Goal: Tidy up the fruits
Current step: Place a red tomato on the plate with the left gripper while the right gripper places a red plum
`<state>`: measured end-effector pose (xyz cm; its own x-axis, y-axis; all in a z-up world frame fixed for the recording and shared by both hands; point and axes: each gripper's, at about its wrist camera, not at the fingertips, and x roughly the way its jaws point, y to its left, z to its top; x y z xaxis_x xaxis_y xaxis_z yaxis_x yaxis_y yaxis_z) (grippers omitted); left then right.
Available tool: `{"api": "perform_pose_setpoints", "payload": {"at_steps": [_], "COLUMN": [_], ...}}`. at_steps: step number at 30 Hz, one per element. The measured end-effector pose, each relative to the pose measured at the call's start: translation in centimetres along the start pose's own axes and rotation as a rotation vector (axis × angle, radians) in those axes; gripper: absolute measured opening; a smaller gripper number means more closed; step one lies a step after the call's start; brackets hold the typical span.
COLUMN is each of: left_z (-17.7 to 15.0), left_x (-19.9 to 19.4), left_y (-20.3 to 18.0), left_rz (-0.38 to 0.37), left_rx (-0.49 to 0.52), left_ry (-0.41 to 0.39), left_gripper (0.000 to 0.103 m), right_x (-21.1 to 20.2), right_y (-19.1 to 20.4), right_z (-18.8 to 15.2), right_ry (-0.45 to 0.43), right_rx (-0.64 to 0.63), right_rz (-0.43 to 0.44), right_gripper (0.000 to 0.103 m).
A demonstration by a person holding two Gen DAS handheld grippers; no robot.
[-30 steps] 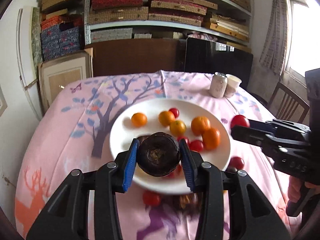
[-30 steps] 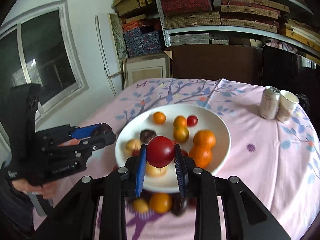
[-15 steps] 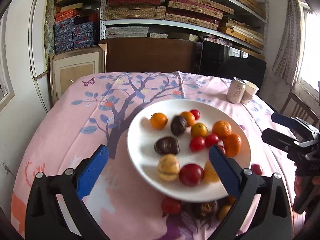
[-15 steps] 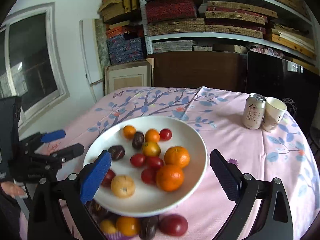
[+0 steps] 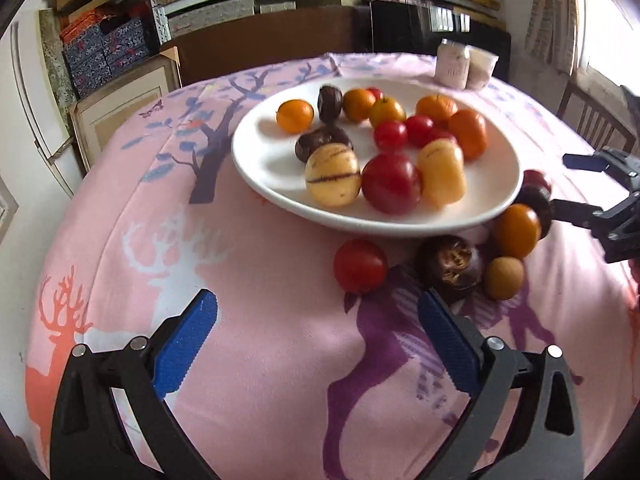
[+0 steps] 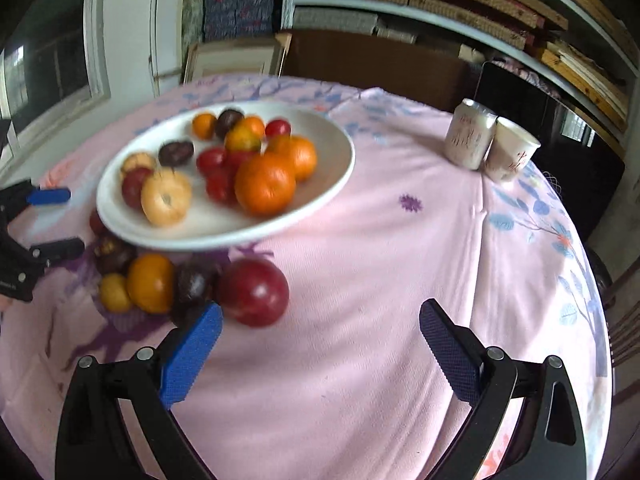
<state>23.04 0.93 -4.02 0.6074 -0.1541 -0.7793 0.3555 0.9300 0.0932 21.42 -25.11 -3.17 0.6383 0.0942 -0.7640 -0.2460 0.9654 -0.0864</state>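
Note:
A white plate (image 5: 264,160) (image 6: 336,168) on the pink tablecloth holds several fruits: oranges, red tomatoes, dark plums and pale yellow fruits. Loose fruits lie on the cloth in front of it: a red tomato (image 5: 360,266), a dark mangosteen (image 5: 450,266), an orange fruit (image 5: 516,230) and a small yellow one (image 5: 505,278). In the right wrist view a big red plum (image 6: 254,292) lies nearest. My left gripper (image 5: 318,342) is open and empty, low over the cloth before the tomato. My right gripper (image 6: 320,350) is open and empty, right of the plum.
A drink can (image 6: 468,134) and a paper cup (image 6: 510,150) stand at the far right of the table. Shelves with boxes and a framed panel stand behind the table. A wooden chair (image 5: 592,116) is at the right.
Both grippers let go of their fruit onto the plate and opened wide. Both have since dropped lower and closer to the loose fruits in front of the plate.

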Motion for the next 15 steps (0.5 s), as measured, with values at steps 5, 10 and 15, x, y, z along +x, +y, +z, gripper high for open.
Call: {"api": "perform_pose_setpoints", "payload": {"at_steps": [5, 10, 15], "left_z": [0.7, 0.7, 0.6], "left_x": [1.9, 1.1, 0.2], "left_y": [0.2, -1.3, -3.1], "left_rz": [-0.064, -0.093, -0.079], "left_rx": [-0.052, -0.02, 0.055], "left_ry": [0.055, 0.005, -0.021], "left_gripper": [0.099, 0.056, 0.028], "right_x": [2.6, 2.9, 2.0], "right_y": [1.3, 1.1, 2.0], "right_z": [0.6, 0.8, 0.8], "right_ry": [0.041, 0.026, -0.001], "right_rx": [-0.06, -0.079, -0.102], "right_rz": [0.019, 0.087, 0.183], "right_gripper": [0.1, 0.093, 0.04]}}
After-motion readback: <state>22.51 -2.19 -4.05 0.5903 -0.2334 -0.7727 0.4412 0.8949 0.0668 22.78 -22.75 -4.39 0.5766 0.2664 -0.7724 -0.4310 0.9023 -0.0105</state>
